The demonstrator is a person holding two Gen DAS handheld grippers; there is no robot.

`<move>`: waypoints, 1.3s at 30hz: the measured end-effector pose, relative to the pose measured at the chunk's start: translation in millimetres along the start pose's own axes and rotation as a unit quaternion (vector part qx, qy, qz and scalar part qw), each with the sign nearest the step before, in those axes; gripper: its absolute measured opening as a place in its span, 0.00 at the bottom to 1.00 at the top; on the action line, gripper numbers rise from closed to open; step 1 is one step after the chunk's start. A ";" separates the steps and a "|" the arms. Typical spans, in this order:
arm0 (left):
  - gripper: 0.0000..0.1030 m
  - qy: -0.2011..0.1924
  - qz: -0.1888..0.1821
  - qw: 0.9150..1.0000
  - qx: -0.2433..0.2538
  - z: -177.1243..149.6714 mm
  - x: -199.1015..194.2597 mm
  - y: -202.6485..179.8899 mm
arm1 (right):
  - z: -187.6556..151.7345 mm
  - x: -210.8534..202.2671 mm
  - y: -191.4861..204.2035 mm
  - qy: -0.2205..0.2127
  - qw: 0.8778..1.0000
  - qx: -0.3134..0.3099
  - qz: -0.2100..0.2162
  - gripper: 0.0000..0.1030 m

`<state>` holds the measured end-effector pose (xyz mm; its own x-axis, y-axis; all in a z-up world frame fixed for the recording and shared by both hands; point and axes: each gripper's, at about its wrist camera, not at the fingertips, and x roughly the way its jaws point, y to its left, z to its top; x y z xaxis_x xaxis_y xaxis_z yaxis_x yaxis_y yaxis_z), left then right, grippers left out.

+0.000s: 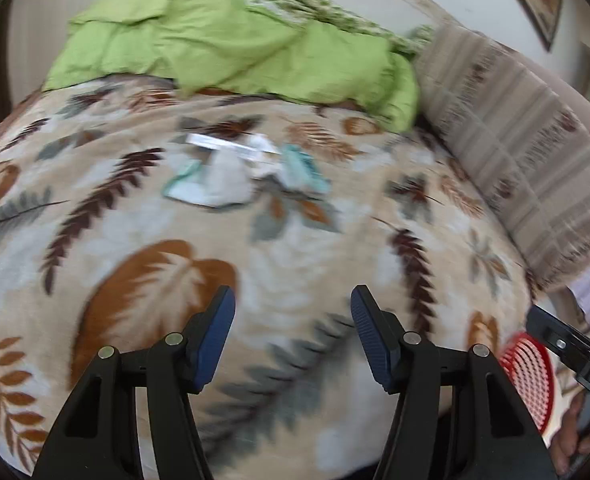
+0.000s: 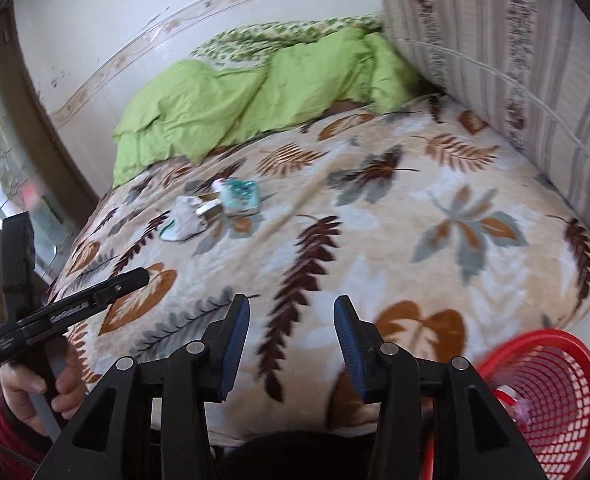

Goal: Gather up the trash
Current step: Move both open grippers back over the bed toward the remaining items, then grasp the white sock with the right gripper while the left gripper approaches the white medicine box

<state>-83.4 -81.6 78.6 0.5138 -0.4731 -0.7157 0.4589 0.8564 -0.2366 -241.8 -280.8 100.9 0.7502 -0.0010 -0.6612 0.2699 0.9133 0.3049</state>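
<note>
The left gripper (image 1: 293,334) is being held with its jaws spread wide, nothing being gripped between the blue pads (image 1: 215,344). The right gripper (image 2: 291,346) is likewise being held parted and empty, pointing toward the far side. In the right wrist view, the left gripper's handle is being clasped by the left hand (image 2: 35,392) at the near left, a red sleeve being worn at the wrist.

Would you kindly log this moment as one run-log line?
left claw: open, empty | right claw: open, empty | white-and-teal wrapper litter: on leaf-print blanket | red mesh plastic basket: beside bed
</note>
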 end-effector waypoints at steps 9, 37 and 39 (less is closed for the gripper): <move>0.57 -0.013 0.066 0.993 -0.092 17.6 15.9 82.5 | 32.3 84.9 73.6 0.044 0.997 -0.054 0.044 0.57; 0.57 -0.022 0.103 0.983 -0.149 25.6 9.3 138.2 | 77.6 274.6 159.6 0.106 0.984 -0.089 0.115 0.35; 0.57 -0.020 0.101 0.983 -0.151 25.2 10.6 137.7 | 69.4 266.4 163.8 0.119 0.978 -0.094 0.143 0.35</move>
<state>3.6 26.0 55.0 0.6037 -0.2905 -0.7424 0.1119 0.9529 -0.2819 44.2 -159.7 22.3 0.6113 0.3392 -0.7151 -0.0624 0.9214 0.3837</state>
